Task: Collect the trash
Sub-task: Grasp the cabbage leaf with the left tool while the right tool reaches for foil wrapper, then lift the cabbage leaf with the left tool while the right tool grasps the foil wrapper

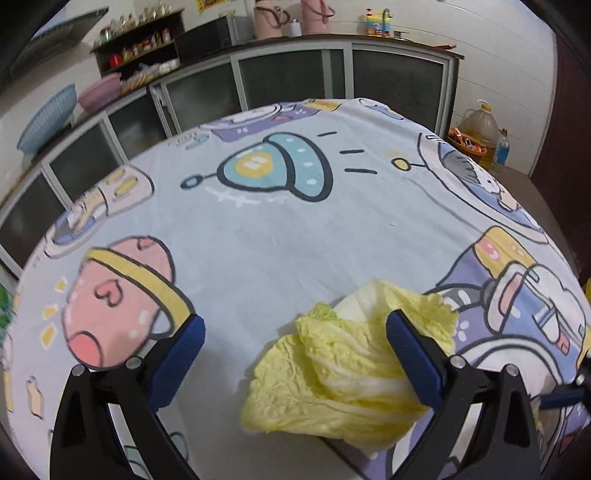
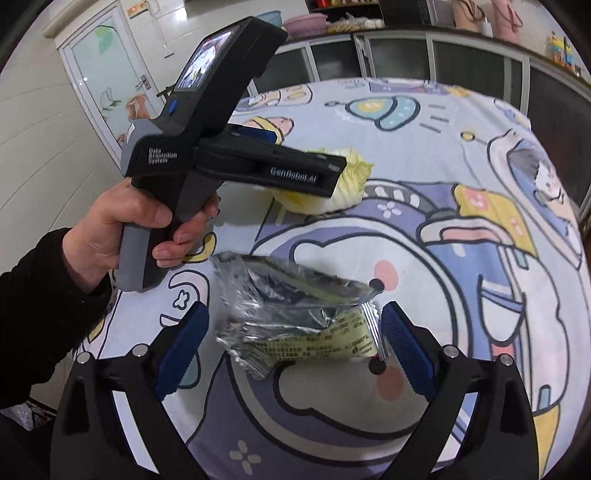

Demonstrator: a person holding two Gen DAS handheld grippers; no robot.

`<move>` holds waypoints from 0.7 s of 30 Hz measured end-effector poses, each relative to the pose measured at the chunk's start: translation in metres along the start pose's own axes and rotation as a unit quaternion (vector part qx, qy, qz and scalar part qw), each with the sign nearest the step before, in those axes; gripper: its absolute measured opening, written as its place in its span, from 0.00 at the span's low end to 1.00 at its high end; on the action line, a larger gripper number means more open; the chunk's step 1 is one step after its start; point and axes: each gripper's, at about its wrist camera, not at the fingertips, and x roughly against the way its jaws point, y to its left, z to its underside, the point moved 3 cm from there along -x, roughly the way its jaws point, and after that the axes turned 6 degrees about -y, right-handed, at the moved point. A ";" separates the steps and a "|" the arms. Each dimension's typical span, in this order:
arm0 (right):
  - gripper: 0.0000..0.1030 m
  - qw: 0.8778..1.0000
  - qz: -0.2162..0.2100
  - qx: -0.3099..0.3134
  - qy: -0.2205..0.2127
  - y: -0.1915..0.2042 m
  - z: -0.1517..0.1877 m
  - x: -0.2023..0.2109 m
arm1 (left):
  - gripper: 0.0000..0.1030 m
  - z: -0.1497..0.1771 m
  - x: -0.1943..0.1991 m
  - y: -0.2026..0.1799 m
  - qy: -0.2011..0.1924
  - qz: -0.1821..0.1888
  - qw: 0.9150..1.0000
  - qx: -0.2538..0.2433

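Note:
A pale yellow cabbage leaf [image 1: 343,384] lies on the cartoon-print tablecloth [image 1: 258,236]. My left gripper [image 1: 295,343] is open, and the leaf lies between its blue fingers, against the right finger [image 1: 413,358]. In the right wrist view the left gripper [image 2: 332,173] hovers over the same leaf [image 2: 351,184]. A crumpled silver and yellow-green wrapper [image 2: 295,317] lies on the cloth. My right gripper [image 2: 295,328] is open, its fingers on either side of the wrapper, which touches the right finger [image 2: 402,339].
Grey-fronted cabinets [image 1: 295,77] run behind the table, with a shelf of jars, basins and pink jugs [image 1: 269,18] on top. An oil jug [image 1: 480,125] and a bottle stand on the floor at right. A door [image 2: 103,85] is at the left.

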 end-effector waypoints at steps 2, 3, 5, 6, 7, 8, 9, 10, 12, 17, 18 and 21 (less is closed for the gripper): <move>0.81 1.000 -0.004 -0.009 0.008 -0.002 0.000 -0.004 | 0.89 0.002 -0.004 0.001 0.006 0.004 1.000 0.009; 0.80 1.000 -0.006 -0.012 0.010 -0.002 0.000 -0.004 | 0.85 0.002 -0.006 0.001 0.008 0.007 1.000 0.011; 0.77 1.000 -0.006 -0.011 0.014 -0.001 0.001 -0.006 | 0.80 0.003 -0.008 0.001 0.012 0.018 1.000 0.018; 0.71 1.000 -0.003 -0.010 0.015 0.000 0.001 -0.006 | 0.75 0.004 -0.008 0.001 0.013 0.023 0.999 0.022; 0.62 1.000 -0.001 -0.009 0.015 0.001 0.001 -0.005 | 0.66 0.004 -0.007 0.001 0.015 0.032 0.999 0.026; 0.59 1.000 0.000 -0.009 0.014 0.001 0.001 -0.005 | 0.60 0.004 -0.007 0.000 0.015 0.038 0.999 0.028; 0.49 1.000 -0.002 -0.011 0.014 0.002 0.000 -0.004 | 0.49 0.003 -0.006 -0.001 0.015 0.042 0.999 0.029; 0.38 1.000 -0.004 -0.012 0.016 0.002 0.000 -0.004 | 0.34 0.003 -0.005 -0.002 0.016 0.048 0.998 0.031; 0.36 0.999 -0.009 -0.023 0.023 0.000 -0.001 -0.006 | 0.24 0.002 -0.004 -0.001 0.019 0.056 0.998 0.038; 0.24 0.999 -0.024 -0.025 0.029 0.007 -0.001 -0.001 | 0.09 0.004 0.006 0.014 0.016 0.078 0.994 0.079; 0.24 0.999 -0.026 -0.024 0.028 0.009 -0.001 0.001 | 0.08 0.004 0.009 0.016 0.015 0.081 0.993 0.083; 0.22 0.999 -0.031 -0.019 0.023 0.017 0.000 0.011 | 0.07 0.004 0.028 0.021 -0.005 0.072 0.994 0.080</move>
